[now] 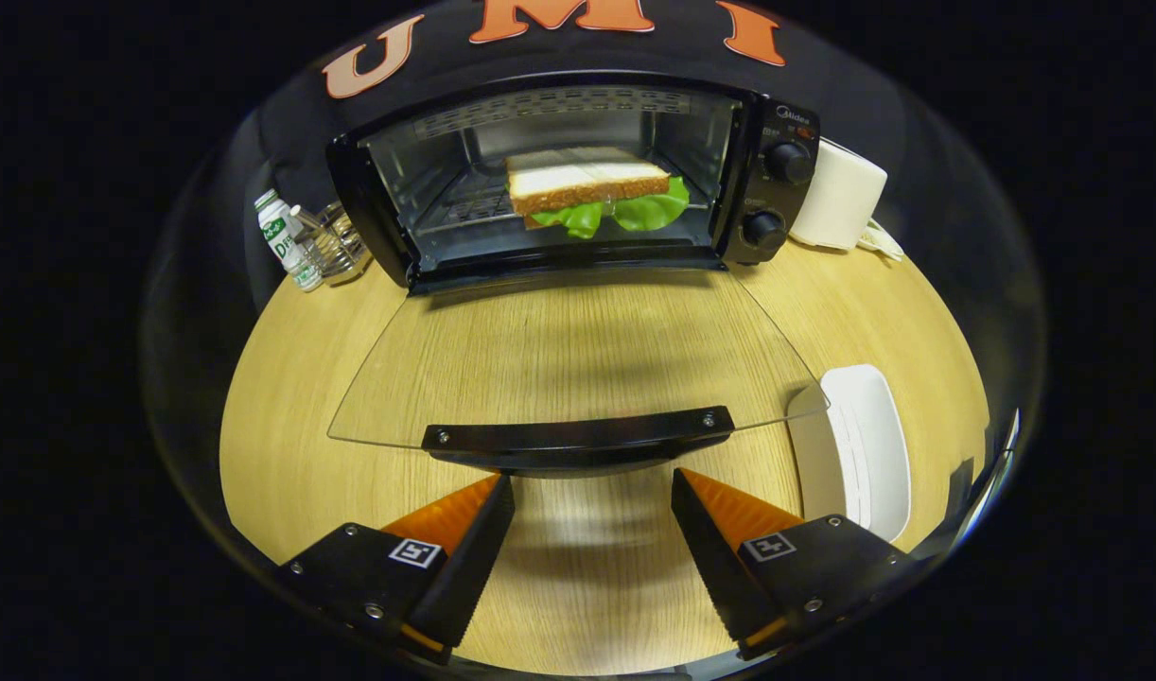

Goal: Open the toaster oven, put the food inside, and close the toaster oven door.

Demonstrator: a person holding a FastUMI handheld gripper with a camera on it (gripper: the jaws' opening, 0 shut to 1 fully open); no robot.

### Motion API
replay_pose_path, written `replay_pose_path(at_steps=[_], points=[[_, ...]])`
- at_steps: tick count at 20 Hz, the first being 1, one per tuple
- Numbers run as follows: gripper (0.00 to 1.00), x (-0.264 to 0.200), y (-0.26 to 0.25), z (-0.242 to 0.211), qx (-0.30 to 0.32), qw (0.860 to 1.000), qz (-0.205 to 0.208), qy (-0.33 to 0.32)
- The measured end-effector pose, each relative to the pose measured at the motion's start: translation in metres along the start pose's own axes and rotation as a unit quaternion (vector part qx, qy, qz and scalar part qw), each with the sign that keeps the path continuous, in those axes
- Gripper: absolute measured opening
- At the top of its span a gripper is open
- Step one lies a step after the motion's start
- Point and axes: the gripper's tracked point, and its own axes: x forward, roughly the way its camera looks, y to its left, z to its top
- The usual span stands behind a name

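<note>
While the toaster oven (578,180) stands at the back edge of the table (285,454) with its glass door (569,350) folded flat, the sandwich (592,189) lies inside on the rack, lettuce spilling out below the bread. Just short of the door's handle (578,437), the gripper (592,487) has its jaws wide and empty. A white plate (862,454) lies by the table's right edge, a bottle (285,241) near the back left corner.

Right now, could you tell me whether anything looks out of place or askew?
Nothing stands out. The sandwich sits level on the toaster oven rack, the glass door lies fully open, and the tongs are open just before its handle.
</note>
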Motion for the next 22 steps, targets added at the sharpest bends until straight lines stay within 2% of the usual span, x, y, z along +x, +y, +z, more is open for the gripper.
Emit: replay_pose_path(at_steps=[3,8,14,22], points=[[1.0,-0.012,-0.003,0.021,-0.016,1.0,-0.003,-0.019],[1.0,-0.035,-0.013,0.086,-0.074,0.994,-0.028,-0.079],[1.0,-0.039,-0.005,0.148,-0.064,0.99,-0.019,-0.124],[1.0,-0.023,0.005,0.194,-0.054,0.987,-0.01,-0.148]])
